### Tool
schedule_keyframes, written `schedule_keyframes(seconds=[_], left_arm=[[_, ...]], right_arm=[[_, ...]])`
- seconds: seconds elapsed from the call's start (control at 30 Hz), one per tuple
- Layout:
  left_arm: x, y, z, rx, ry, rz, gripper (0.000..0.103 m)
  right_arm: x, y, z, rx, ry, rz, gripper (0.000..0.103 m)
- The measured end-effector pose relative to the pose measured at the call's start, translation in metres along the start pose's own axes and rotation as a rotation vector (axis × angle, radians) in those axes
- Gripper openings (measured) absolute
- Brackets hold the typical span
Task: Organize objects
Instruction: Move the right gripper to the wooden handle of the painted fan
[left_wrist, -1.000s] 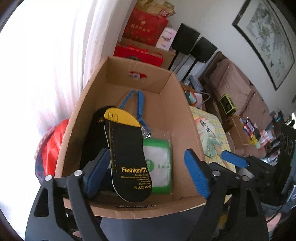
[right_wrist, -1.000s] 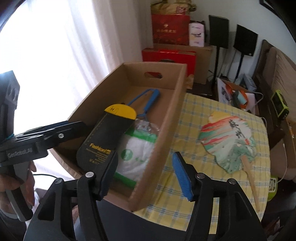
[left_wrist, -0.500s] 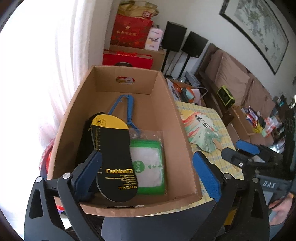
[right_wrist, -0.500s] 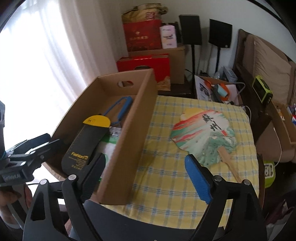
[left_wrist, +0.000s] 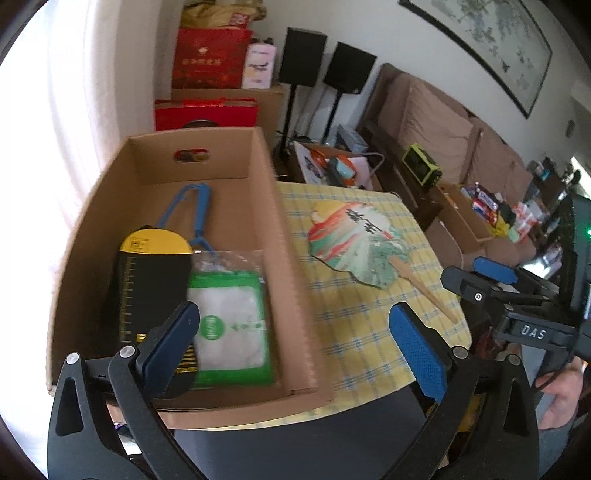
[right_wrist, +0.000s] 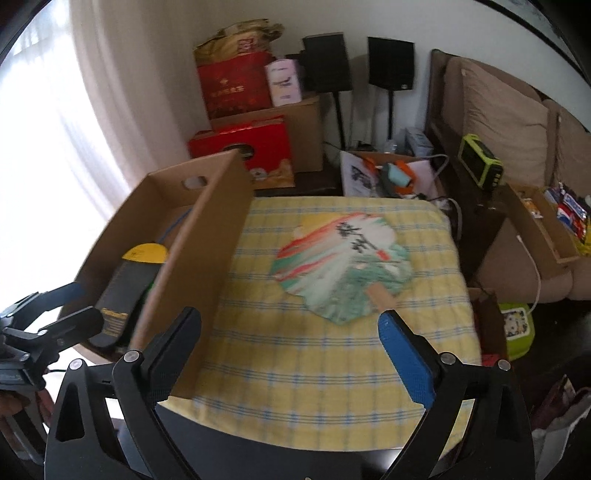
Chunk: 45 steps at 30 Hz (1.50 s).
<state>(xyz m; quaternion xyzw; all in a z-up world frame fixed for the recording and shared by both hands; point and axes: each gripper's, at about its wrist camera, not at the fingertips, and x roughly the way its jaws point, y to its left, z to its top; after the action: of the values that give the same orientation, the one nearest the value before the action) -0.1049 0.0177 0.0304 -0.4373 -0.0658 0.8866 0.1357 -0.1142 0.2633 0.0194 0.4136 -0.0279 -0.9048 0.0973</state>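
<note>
A cardboard box (left_wrist: 291, 280) stands on the left of a table with a yellow checked cloth (right_wrist: 295, 350). In it lie a black and yellow insole (left_wrist: 151, 284), a green and white packet (left_wrist: 229, 325) and a blue clip (left_wrist: 192, 206). A painted hand fan (right_wrist: 343, 269) with a wooden handle lies on the cloth, right of the box; it also shows in the left wrist view (left_wrist: 354, 247). My left gripper (left_wrist: 295, 347) is open and empty, over the box's near right corner. My right gripper (right_wrist: 291, 354) is open and empty, above the cloth just short of the fan.
Red gift boxes (right_wrist: 240, 144) and speakers (right_wrist: 391, 62) stand behind the table. A sofa (right_wrist: 509, 122) and a low box of snacks (right_wrist: 554, 218) are at the right. A bright curtain (right_wrist: 92, 110) fills the left.
Both grippers have swung right, away from the box and toward the fan. The insole stays in the box. Both grippers stay open.
</note>
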Motion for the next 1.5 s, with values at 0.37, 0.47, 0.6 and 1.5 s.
schedule_keyframes(seconds=[0.37, 0.47, 0.6, 1.5], left_arm=[[0.027, -0.054, 0.000, 0.065, 0.028, -0.057, 0.103], [0.034, -0.068, 0.002, 0.086, 0.020, -0.043, 0.103], [0.044, -0.084, 0.004, 0.109, 0.021, -0.047, 0.103], [0.145, -0.104, -0.028, 0.047, 0.177, -0.108, 0.103]], right_arm=[[-0.005, -0.059, -0.010, 0.052, -0.012, -0.083, 0.098], [-0.003, -0.070, -0.014, 0.051, -0.008, -0.112, 0.098], [0.004, -0.084, -0.020, 0.030, 0.010, -0.136, 0.098], [0.090, -0.123, -0.048, -0.076, 0.101, -0.057, 0.053]])
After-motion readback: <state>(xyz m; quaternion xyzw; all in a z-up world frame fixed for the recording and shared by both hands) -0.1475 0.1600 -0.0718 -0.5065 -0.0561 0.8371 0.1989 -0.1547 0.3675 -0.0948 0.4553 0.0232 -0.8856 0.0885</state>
